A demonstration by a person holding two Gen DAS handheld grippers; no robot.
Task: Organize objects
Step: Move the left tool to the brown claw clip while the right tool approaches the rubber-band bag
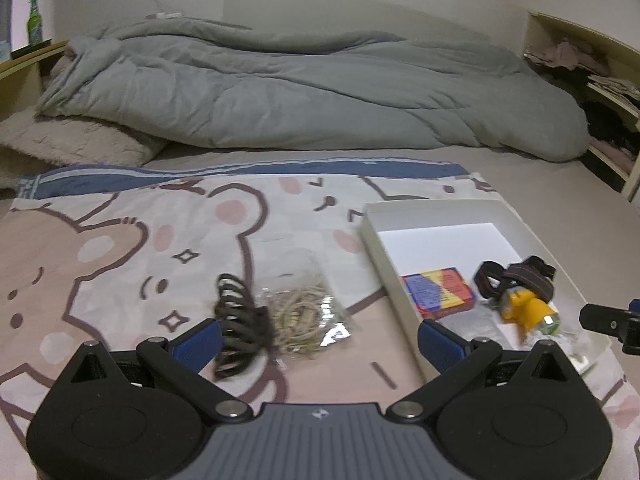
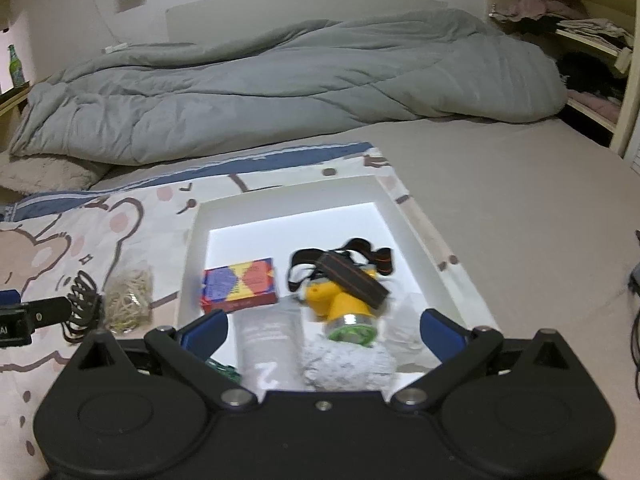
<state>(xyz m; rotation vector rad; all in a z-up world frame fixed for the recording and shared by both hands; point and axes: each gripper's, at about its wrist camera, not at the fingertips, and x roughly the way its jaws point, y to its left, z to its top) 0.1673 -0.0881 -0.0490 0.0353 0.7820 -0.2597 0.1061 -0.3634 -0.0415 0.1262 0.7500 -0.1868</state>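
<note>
Bed surface, cartoon-bear cloth (image 1: 120,248) spread on the near half.

- White tray (image 2: 196,240), right part of cloth. Holds: coloured card box (image 2: 239,283) at left; yellow headlamp (image 2: 340,300) with dark strap at centre; white tube (image 2: 272,344) and speckled grey cloth (image 2: 346,364) at near edge. Far half of the tray bare.
- Dark hair claw (image 1: 236,320), on cloth left of tray, touching a clear bag of rubber bands (image 1: 300,316).
- Left gripper (image 1: 320,340): fingers spread wide, empty, hair claw and bag between them.
- Right gripper (image 2: 324,332): fingers spread wide, empty, over the tray's near end.
- Grey duvet (image 1: 320,88) heaped far; shelf unit (image 2: 592,40) far right; bare sheet right of tray.
</note>
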